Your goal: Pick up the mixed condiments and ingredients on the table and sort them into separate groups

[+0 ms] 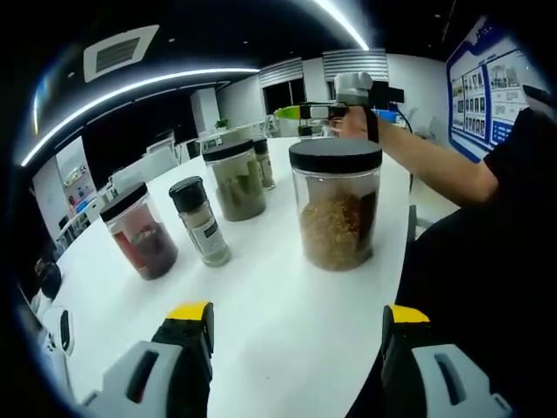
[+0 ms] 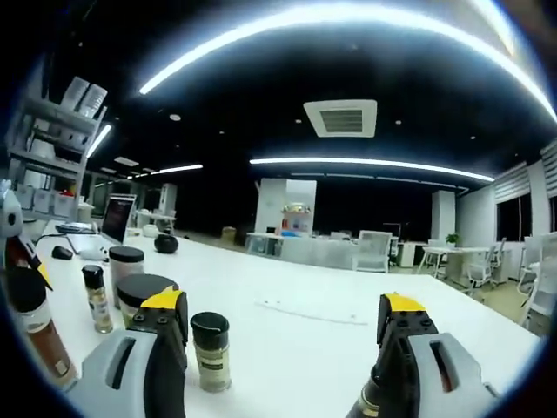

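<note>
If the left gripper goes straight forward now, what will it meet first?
Probably the large black-lidded jar, slightly right of centre between the open jaws of the left gripper; bare white table lies before it. Depth is uncertain.

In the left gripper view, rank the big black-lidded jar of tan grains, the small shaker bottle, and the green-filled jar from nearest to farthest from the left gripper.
1. Big jar of tan grains, right of centre.
2. Small shaker bottle, left of it; close to the first.
3. Green-filled jar, behind both.
The left gripper is open.
</note>
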